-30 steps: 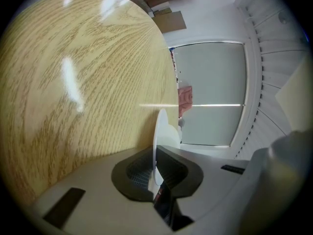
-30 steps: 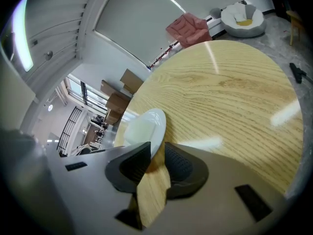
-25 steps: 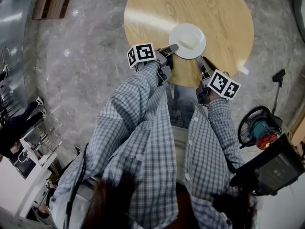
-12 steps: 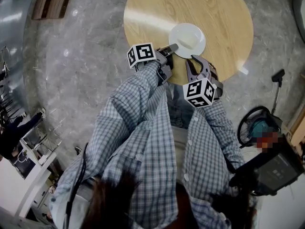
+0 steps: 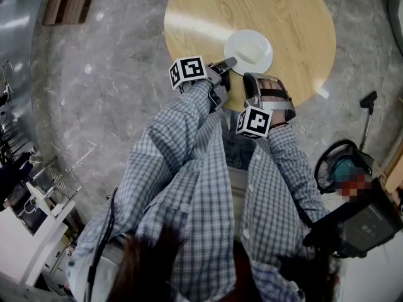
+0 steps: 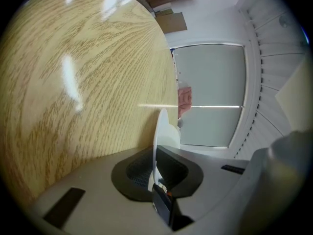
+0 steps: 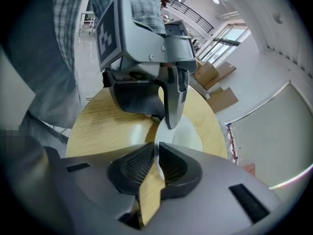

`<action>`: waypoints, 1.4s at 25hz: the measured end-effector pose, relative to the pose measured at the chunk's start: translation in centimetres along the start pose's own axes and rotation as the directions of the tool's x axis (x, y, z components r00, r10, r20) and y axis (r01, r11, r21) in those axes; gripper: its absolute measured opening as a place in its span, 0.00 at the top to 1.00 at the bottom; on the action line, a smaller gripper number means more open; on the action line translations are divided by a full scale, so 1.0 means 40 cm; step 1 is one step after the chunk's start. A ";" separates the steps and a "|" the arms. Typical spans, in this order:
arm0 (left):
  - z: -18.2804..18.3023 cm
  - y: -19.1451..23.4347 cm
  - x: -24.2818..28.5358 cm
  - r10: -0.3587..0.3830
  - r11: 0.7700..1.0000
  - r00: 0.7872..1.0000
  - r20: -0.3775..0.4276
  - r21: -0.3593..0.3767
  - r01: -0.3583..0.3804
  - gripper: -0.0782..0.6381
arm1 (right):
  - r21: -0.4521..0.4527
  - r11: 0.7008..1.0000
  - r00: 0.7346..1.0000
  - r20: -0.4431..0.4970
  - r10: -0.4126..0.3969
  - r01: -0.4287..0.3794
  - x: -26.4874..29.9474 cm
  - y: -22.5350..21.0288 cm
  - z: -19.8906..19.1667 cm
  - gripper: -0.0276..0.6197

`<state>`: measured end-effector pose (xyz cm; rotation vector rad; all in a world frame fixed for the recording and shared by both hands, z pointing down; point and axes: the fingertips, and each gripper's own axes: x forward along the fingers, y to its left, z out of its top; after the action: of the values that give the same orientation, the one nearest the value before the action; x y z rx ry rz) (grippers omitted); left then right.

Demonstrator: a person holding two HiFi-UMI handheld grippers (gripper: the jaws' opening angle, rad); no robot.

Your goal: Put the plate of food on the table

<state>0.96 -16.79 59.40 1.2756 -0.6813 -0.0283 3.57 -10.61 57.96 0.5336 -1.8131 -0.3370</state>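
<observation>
The plate sits over the round wooden worktop. Bare wood runs wide beyond its far side, only a narrow strip lies between it and the worktop's near edge, and grey stone floor lies past that. I can't tell whether the plate rests on the wood or hangs just above it. My left claw reaches in at the plate's left rim, closed on the thin white edge, forearm stretched straight out. My right claw comes at the plate's near rim with the wrist turned, its jaws drawn in on that edge with wood showing below them. A second ago the right claw was off to the plate's right, clear of it; the left has not moved
</observation>
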 end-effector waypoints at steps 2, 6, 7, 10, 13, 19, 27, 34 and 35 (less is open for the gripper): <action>0.000 0.000 0.000 0.001 1.000 1.000 -0.001 0.005 -0.001 0.87 | -0.004 1.000 1.000 -0.006 0.001 -0.001 0.001 -0.001 0.000 0.90; 0.002 -0.001 -0.001 -0.013 1.000 1.000 -0.002 -0.004 0.013 0.87 | 0.021 1.000 1.000 -0.014 0.014 -0.014 0.000 -0.002 0.001 0.90; 0.002 -0.002 -0.001 -0.019 1.000 1.000 -0.003 -0.008 0.019 0.87 | 0.027 1.000 1.000 -0.014 0.011 -0.010 -0.001 -0.003 0.001 0.90; 0.000 -0.007 -0.002 -0.035 0.999 0.999 -0.009 -0.014 0.035 0.87 | 0.045 0.999 1.000 -0.012 -0.001 0.001 -0.005 -0.007 0.000 0.90; -0.002 -0.015 0.000 -0.047 0.999 0.999 -0.024 -0.005 0.047 0.87 | 0.053 0.999 1.000 -0.015 -0.004 0.005 -0.008 -0.010 -0.002 0.90; -0.007 -0.032 -0.006 -0.110 0.994 0.992 -0.054 -0.008 0.110 0.84 | 0.070 0.998 1.000 -0.011 -0.004 0.004 -0.008 -0.010 -0.004 0.90; -0.032 -0.035 -0.029 -0.130 0.991 0.989 -0.077 -0.036 0.127 0.78 | 0.094 0.996 0.999 -0.031 0.009 -0.006 -0.002 -0.015 -0.019 0.90; -0.045 -0.012 -0.060 -0.128 0.991 0.988 -0.083 -0.039 0.125 0.78 | 0.092 0.995 0.997 -0.061 0.053 -0.047 0.024 0.002 -0.034 0.90; -0.047 -0.012 -0.062 -0.128 0.991 0.988 -0.085 -0.037 0.125 0.78 | 0.094 0.994 0.996 -0.062 0.057 -0.051 0.026 0.003 -0.035 0.90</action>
<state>0.04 -14.37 57.62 1.2807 -0.5225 -0.0869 4.63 -10.99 59.28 0.5525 -1.7833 -0.1968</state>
